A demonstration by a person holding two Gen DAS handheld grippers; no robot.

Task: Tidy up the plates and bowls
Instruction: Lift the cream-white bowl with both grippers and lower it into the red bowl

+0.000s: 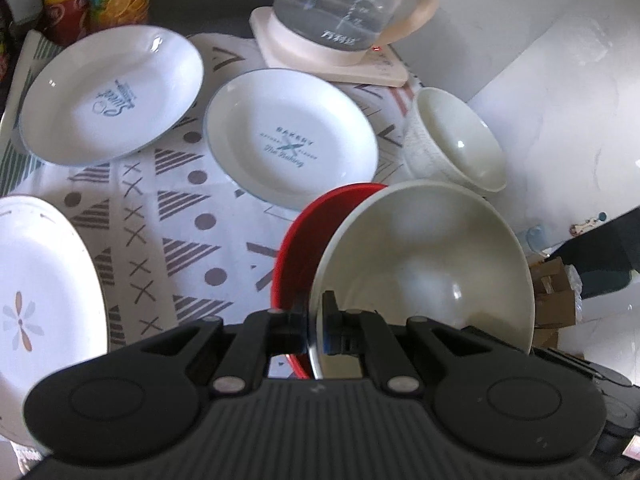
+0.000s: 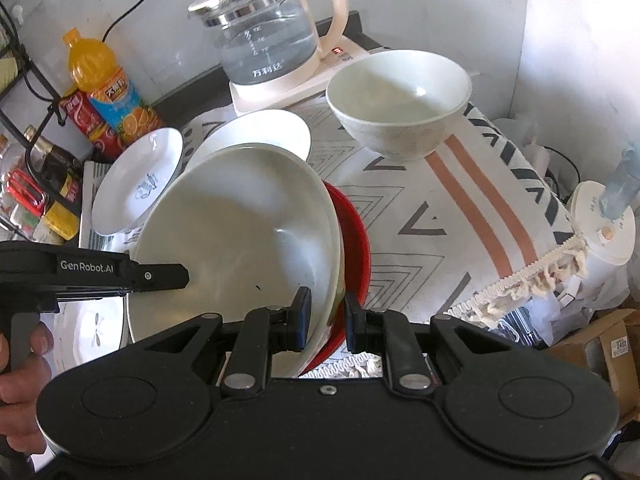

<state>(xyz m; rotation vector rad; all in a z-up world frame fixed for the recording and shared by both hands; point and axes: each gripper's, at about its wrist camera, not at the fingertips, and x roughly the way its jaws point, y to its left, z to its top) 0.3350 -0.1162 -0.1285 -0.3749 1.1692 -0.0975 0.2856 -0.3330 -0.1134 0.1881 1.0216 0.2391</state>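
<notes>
I have the large cream bowl (image 1: pixel 432 264) by two points on its near rim. My left gripper (image 1: pixel 316 320) is pinched tight on the rim wall; my right gripper (image 2: pixel 325 318) is clamped on the same rim where it lies against the red plate (image 2: pixel 354 236), though I cannot tell if the red edge is caught too. The bowl is glossy and plain inside, with a thin wall. It is tilted steeply, its mouth turned toward me rather than straight up, and it leans on the red plate behind it. Both sit at the near side of the patterned cloth (image 1: pixel 180 216).

Farther back lie two white plates with blue print, one lettered BAKERY (image 1: pixel 292 140) and one in script (image 1: pixel 112 92) at far left. A smaller pale bowl (image 2: pixel 400 96) stands upright at far right, near the glass kettle (image 2: pixel 272 40). A flower-painted plate (image 1: pixel 40 288) lies near left.
</notes>
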